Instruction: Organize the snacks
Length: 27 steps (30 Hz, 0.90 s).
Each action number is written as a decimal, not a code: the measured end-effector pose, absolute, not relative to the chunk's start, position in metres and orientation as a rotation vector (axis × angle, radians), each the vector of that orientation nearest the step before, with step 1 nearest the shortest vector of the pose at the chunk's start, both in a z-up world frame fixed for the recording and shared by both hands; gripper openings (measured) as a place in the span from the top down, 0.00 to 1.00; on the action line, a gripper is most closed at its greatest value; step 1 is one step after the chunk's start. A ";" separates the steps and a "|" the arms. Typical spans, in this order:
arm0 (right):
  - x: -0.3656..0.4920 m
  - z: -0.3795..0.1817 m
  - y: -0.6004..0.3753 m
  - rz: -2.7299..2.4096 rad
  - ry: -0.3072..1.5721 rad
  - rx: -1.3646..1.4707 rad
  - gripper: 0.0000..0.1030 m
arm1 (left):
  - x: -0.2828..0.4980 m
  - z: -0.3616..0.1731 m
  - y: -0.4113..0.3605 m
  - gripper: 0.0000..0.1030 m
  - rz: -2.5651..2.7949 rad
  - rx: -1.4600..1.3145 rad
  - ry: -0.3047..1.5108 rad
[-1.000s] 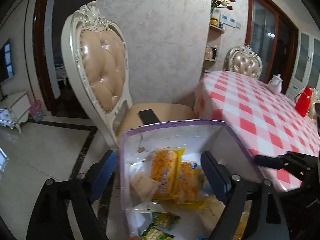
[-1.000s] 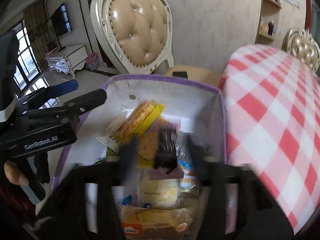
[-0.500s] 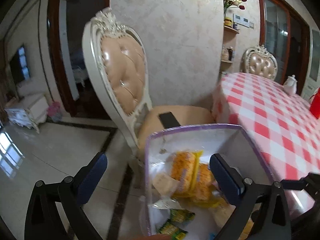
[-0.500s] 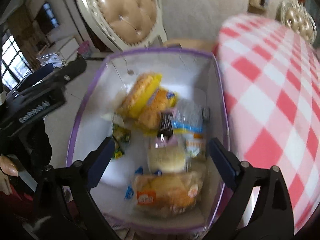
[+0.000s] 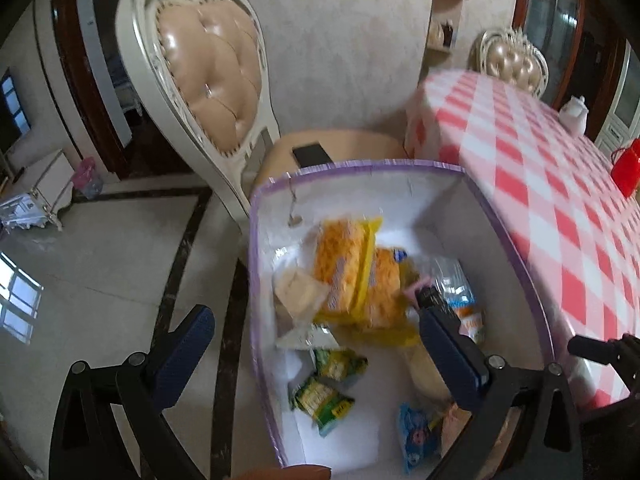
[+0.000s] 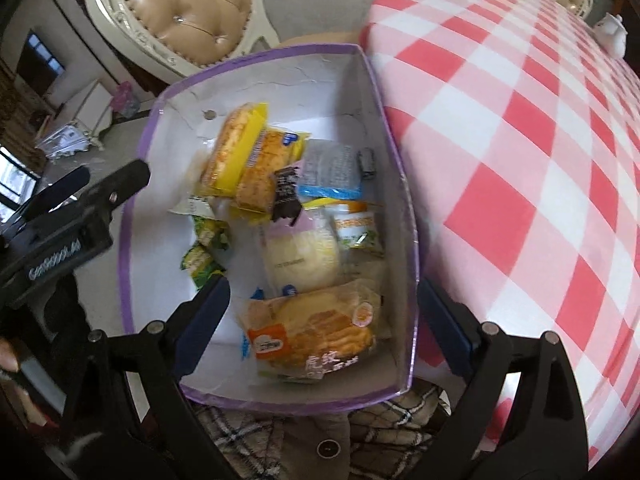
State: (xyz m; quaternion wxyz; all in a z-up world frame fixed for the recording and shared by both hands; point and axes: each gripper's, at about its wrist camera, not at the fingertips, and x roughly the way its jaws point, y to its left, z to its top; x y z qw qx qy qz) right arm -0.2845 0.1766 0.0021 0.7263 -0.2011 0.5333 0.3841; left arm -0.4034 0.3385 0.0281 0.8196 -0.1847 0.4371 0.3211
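A white box with a purple rim [image 5: 360, 168] [image 6: 256, 56] sits beside the checkered table and holds several wrapped snacks: yellow cracker packs [image 5: 348, 268] [image 6: 248, 160], a round white bun [image 6: 300, 256], an orange-labelled pastry [image 6: 316, 336], green candy packets [image 5: 320, 396] [image 6: 200, 260] and a small dark packet [image 6: 286, 196]. My left gripper [image 5: 316, 356] is open and empty above the box's left wall. My right gripper [image 6: 324, 320] is open and empty above the box's near end. The left gripper also shows in the right wrist view [image 6: 72, 196].
A table with a red-and-white checkered cloth [image 5: 560, 184] [image 6: 520, 160] stands right of the box, with a white teapot [image 5: 574, 110] and a red container [image 5: 628, 172] on it. A cream padded chair [image 5: 208, 80] [image 6: 188, 8] with a black phone [image 5: 312, 154] on its seat stands behind.
The right gripper has opened, let the dark packet drop into the box, and drawn back. The left gripper has tilted down over the box's left side.
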 end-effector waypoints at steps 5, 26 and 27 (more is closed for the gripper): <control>-0.282 -0.004 0.178 0.824 1.188 -0.454 0.07 | -0.399 0.015 0.338 0.00 0.640 -0.445 1.001; -0.287 -0.010 0.184 0.822 1.197 -0.479 0.07 | -0.395 0.000 0.339 0.00 0.629 -0.449 1.049; -0.287 -0.010 0.184 0.823 1.197 -0.480 0.07 | -0.395 0.000 0.339 0.00 0.629 -0.448 1.050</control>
